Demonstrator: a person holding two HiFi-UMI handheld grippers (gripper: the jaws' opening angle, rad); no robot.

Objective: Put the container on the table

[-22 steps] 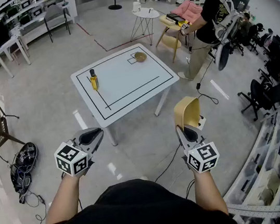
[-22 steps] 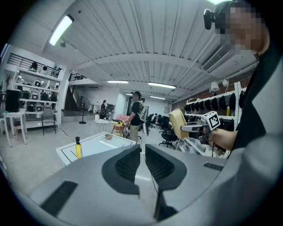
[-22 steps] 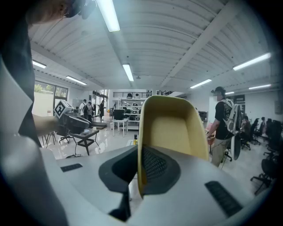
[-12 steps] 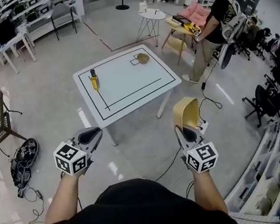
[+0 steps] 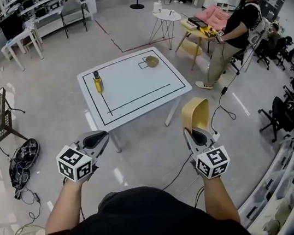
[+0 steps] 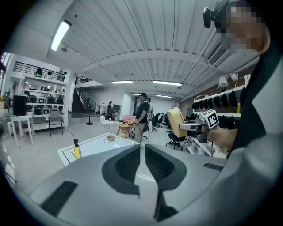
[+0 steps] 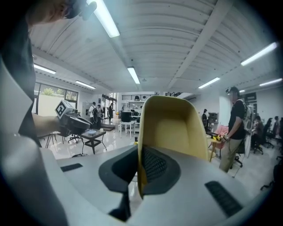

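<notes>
Two grippers in view, both held out in front of the person above the bare floor. Right gripper (image 5: 197,131) (image 7: 139,170): jaws closed onto one wall of the yellow container (image 5: 196,114) (image 7: 176,126), one pad inside the wall and one outside, edge of the wall running between them. Container stands upright above this gripper, open side facing back toward the gripper's camera, clear of every surface. Left gripper (image 5: 98,139) (image 6: 142,154): jaws drawn together to a thin slit, nothing between them. White counter (image 5: 132,91) (image 6: 95,143) with black tape lines lies ahead of both grippers, well apart from them, forward and left of the right gripper. On it, a yellow bottle (image 5: 98,83) (image 6: 77,150) with a dark cap stands upright at the side nearer the left gripper; a small brownish bowl-like item (image 5: 151,61) sits at the far edge. Container is not on the counter. A standing person (image 5: 233,31) is beyond the counter, far ahead and right of the right gripper.
</notes>
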